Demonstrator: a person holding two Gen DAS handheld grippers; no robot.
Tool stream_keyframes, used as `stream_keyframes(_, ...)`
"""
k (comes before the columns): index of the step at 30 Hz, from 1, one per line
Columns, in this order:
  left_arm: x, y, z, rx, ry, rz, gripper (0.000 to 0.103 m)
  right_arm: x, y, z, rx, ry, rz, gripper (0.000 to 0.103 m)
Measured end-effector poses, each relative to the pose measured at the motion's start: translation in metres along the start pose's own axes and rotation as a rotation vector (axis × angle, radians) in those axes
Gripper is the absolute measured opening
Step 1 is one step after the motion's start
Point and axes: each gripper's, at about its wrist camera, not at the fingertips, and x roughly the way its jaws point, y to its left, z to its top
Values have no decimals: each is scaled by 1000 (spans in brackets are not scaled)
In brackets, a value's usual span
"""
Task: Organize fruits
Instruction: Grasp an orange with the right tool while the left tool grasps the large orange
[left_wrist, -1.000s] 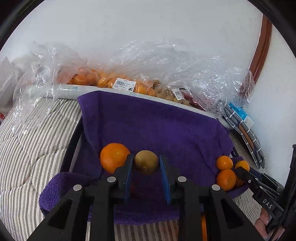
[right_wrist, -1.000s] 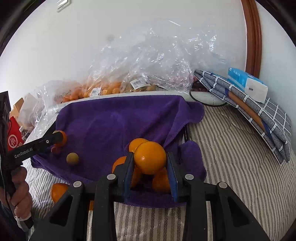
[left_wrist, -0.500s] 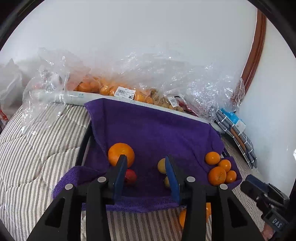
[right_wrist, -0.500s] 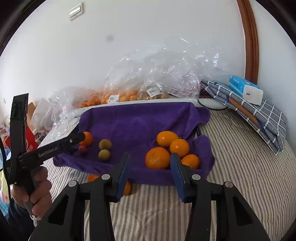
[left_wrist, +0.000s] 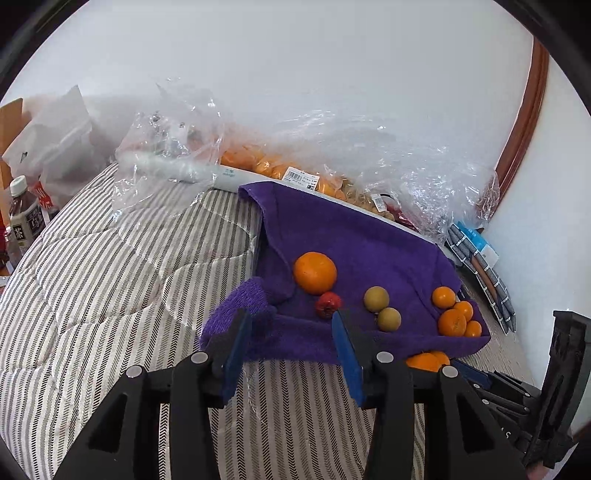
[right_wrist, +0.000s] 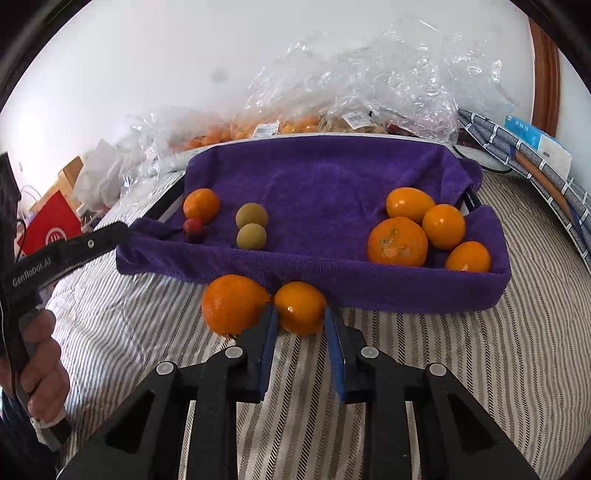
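Observation:
A tray lined with a purple towel (right_wrist: 314, 173) lies on a striped bed. At its left end sit one orange (right_wrist: 201, 205), a small red fruit (right_wrist: 194, 228) and two green-brown fruits (right_wrist: 251, 236). Several oranges (right_wrist: 397, 242) are clustered at its right end. In front of the tray, two oranges rest on the bedding. My right gripper (right_wrist: 300, 315) is shut on the smaller orange (right_wrist: 300, 301), and the larger orange (right_wrist: 232, 304) touches its left finger. My left gripper (left_wrist: 291, 317) hovers before the tray's left corner; its jaws are opening with nothing between them.
Clear plastic bags (left_wrist: 295, 173) of packed fruit line the wall behind the tray. A folded checked cloth (right_wrist: 535, 162) with a blue and white box lies at the right. A tea bottle (left_wrist: 22, 218) and a red bag (right_wrist: 51, 225) stand left of the bed.
The left gripper let go of a green-brown fruit in the tray and drew back. The right gripper released its orange onto the pile, pulled back and closed on an orange on the bedding.

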Motion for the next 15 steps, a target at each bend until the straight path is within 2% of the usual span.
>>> stream_keyframes(6, 6, -3, -5, 25, 15, 24, 44, 19, 1, 5, -8, 64, -7, 33)
stream_keyframes(11, 6, -16, -10, 95, 9, 22, 44, 11, 1, 3, -17, 37, -29, 32)
stream_keyframes(15, 9, -30, -17, 152, 36, -22, 44, -10, -12, -9, 7, 3, -42, 32)
